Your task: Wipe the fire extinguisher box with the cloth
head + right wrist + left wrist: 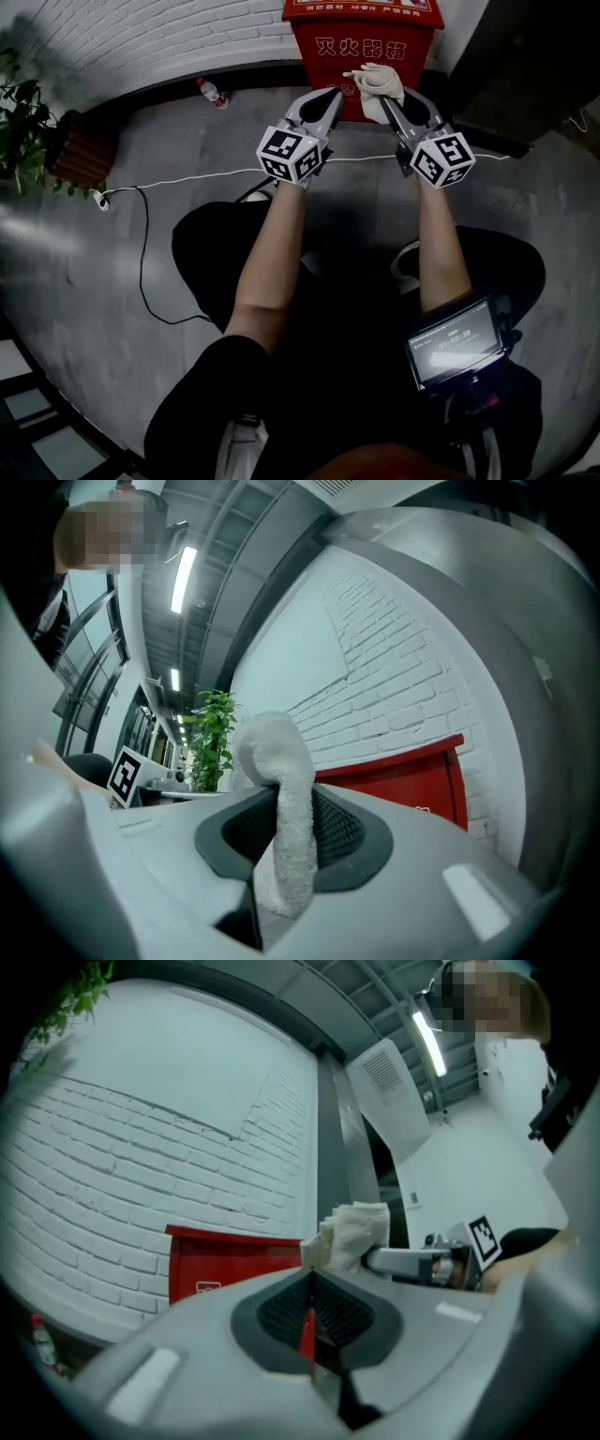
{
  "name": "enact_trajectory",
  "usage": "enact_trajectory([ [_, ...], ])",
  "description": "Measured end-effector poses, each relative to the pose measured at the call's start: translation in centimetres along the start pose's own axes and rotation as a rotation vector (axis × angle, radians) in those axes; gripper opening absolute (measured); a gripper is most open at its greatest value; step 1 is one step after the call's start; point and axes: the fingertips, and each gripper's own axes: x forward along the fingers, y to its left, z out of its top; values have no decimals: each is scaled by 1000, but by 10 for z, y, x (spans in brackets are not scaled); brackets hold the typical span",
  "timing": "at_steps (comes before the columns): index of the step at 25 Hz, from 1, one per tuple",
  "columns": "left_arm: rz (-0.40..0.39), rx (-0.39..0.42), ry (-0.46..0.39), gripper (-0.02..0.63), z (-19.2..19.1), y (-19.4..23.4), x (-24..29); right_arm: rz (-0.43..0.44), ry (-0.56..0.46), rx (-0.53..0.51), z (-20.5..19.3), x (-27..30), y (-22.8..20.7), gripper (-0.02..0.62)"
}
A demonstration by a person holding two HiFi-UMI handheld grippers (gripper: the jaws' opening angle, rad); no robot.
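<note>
The red fire extinguisher box stands against the white brick wall, straight ahead of me. My right gripper is shut on a white cloth, held in front of the box's front face. In the right gripper view the cloth hangs pinched between the jaws, with the box behind. My left gripper hovers beside it with jaws together and nothing in them. The left gripper view shows the box and the cloth in the other gripper.
A plastic bottle stands on the grey floor left of the box. A white cable runs across the floor to a plug strip. A potted plant sits far left. A dark doorway lies right of the box.
</note>
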Motion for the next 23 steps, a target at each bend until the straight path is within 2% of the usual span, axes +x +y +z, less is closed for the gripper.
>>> enact_trajectory([
  [8,21,-22,21,3,-7,7,2,50,39,-44,-11,6,18,95],
  [23,-26,17,5,3,-8,-2,5,22,45,-58,-14,4,10,95],
])
